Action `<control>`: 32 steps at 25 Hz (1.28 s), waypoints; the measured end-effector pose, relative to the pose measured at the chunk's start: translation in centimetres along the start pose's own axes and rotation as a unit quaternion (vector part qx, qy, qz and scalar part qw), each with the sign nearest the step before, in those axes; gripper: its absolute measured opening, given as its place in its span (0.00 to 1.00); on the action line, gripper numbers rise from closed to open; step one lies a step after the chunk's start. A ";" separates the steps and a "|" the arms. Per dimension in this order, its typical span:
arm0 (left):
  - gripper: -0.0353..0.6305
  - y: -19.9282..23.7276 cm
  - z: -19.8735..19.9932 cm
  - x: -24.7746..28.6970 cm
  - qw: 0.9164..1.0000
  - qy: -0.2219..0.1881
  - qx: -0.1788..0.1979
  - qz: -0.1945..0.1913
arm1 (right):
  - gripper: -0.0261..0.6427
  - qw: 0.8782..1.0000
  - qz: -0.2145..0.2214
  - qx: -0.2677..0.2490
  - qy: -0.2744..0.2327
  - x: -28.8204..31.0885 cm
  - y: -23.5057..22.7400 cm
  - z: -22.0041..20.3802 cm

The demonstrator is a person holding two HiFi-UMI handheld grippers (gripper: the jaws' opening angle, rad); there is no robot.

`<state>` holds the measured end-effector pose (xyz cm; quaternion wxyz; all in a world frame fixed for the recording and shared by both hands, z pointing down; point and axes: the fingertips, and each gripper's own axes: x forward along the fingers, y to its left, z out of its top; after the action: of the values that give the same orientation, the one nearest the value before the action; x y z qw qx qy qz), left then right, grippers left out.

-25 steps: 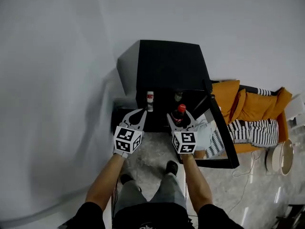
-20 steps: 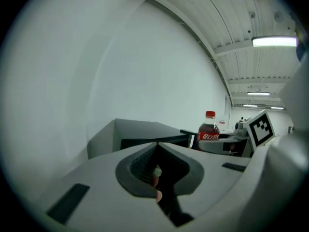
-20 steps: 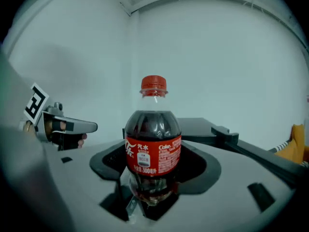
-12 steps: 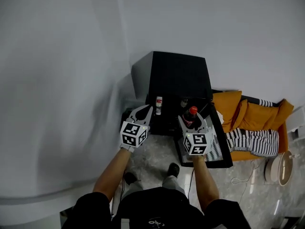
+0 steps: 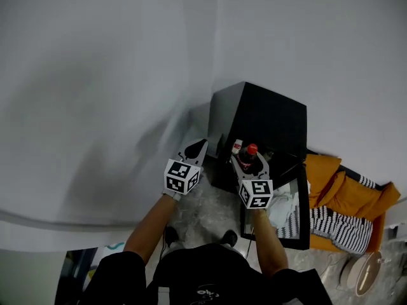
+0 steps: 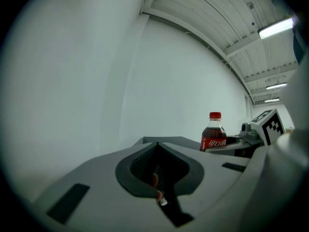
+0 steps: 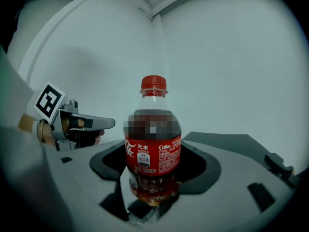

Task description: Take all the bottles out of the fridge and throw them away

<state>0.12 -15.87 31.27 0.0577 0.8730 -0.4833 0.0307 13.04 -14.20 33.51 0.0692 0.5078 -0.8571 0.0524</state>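
Observation:
A cola bottle (image 5: 248, 159) with a red cap and red label stands upright in my right gripper (image 5: 249, 165), which is shut on its lower body (image 7: 153, 151). It hangs just in front of the black fridge (image 5: 264, 116). A second small bottle (image 5: 236, 147) with a white and red label stands inside the fridge, behind the held one. To the left of the cola, my left gripper (image 5: 196, 151) has its jaws together and nothing in them (image 6: 157, 144). From the left gripper view, the cola bottle (image 6: 214, 134) shows at the right.
The fridge door (image 5: 299, 205) hangs open to the right. Beyond it is an orange sofa (image 5: 343, 199) with striped cloth (image 5: 337, 227). A round white object (image 5: 359, 273) sits on the floor at the lower right. A pale wall (image 5: 95, 75) fills the left.
The right gripper has drawn the cola bottle back out of the fridge. Both grippers have pulled away from the opening, and the head view has swung left.

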 end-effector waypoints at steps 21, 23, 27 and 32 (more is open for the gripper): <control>0.05 12.2 1.2 -10.5 0.991 -0.017 -0.003 0.136 | 0.50 0.985 0.171 -0.026 0.009 9.1 15.1 0.8; 0.05 13.5 1.6 -11.6 0.991 -0.021 -0.005 0.132 | 0.50 0.985 0.173 -0.022 0.003 9.6 17.0 1.2; 0.05 15.0 0.9 -12.7 0.994 -0.020 -0.014 0.109 | 0.50 0.987 0.163 -0.008 -0.007 10.4 19.6 1.9; 0.05 16.4 -1.5 -12.0 0.995 -0.011 -0.023 0.098 | 0.50 0.988 0.156 -0.005 -0.016 12.8 20.2 2.1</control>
<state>-20.21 -14.20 32.60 0.0695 0.8204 -0.5673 0.0154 -10.89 -15.91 33.28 0.0492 0.3681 -0.9271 0.0498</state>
